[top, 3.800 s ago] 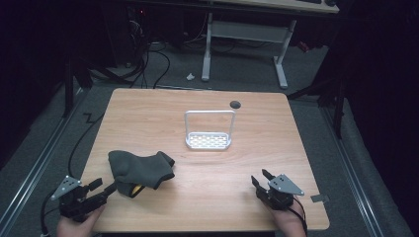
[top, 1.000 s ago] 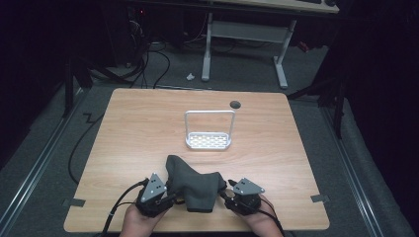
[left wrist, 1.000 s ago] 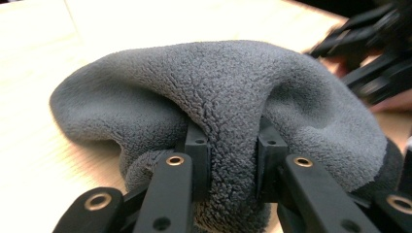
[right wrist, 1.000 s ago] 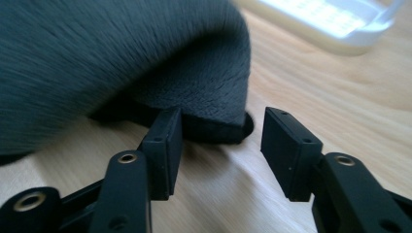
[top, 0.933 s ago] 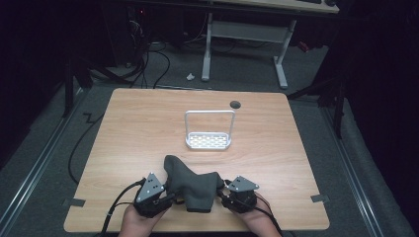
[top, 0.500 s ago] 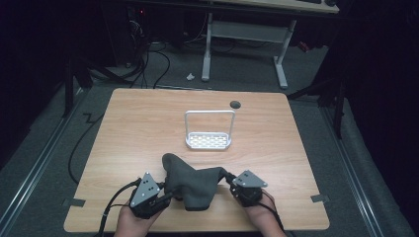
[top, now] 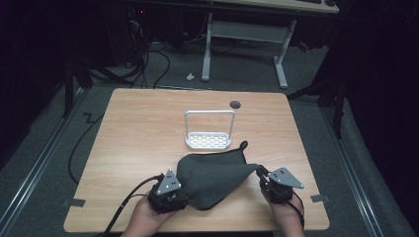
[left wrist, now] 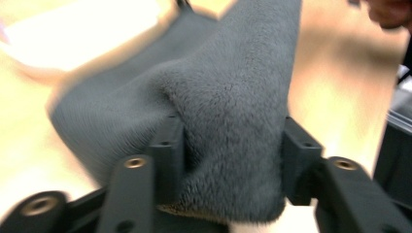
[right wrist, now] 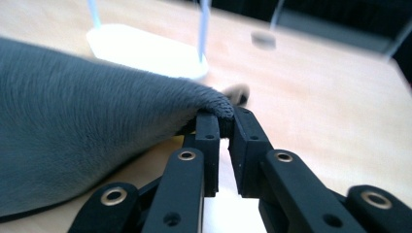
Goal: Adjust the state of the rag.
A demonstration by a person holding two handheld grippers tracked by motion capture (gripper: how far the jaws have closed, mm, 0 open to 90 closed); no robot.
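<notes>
Two tools worked one dark grey fleece cloth [top: 217, 177] near the front edge of the wooden surface [top: 138, 133]. Compared with a second earlier, when the cloth sat bunched in a hump between the hands, it now lay pulled out wider, stretched toward the right with its hanging loop [top: 242, 145] pointing at the white wire rack [top: 208, 140] just behind it.

In the right gripper view, the right tool [right wrist: 222, 119] had its jaws almost together, pinching a thin rolled edge of the cloth [right wrist: 87, 145] at the very tips. They had snapped in from wide within the last second, and that hand had drawn away to the right, carrying the corner with it.

In the left gripper view, the left tool [left wrist: 228, 145] had just been opening. Its jaws stood fairly wide with a thick fold of cloth [left wrist: 233, 107] between them, and that blurred view did not settle whether the pads were pressing on the fold or merely flanking it.

Judged from this, the cloth was being spread flat: the right corner was secured and tensioned, while the left side looked mid-regrip. With the left hold loose, a further pull from the right risked dragging the whole cloth sideways instead of flattening it.
</notes>
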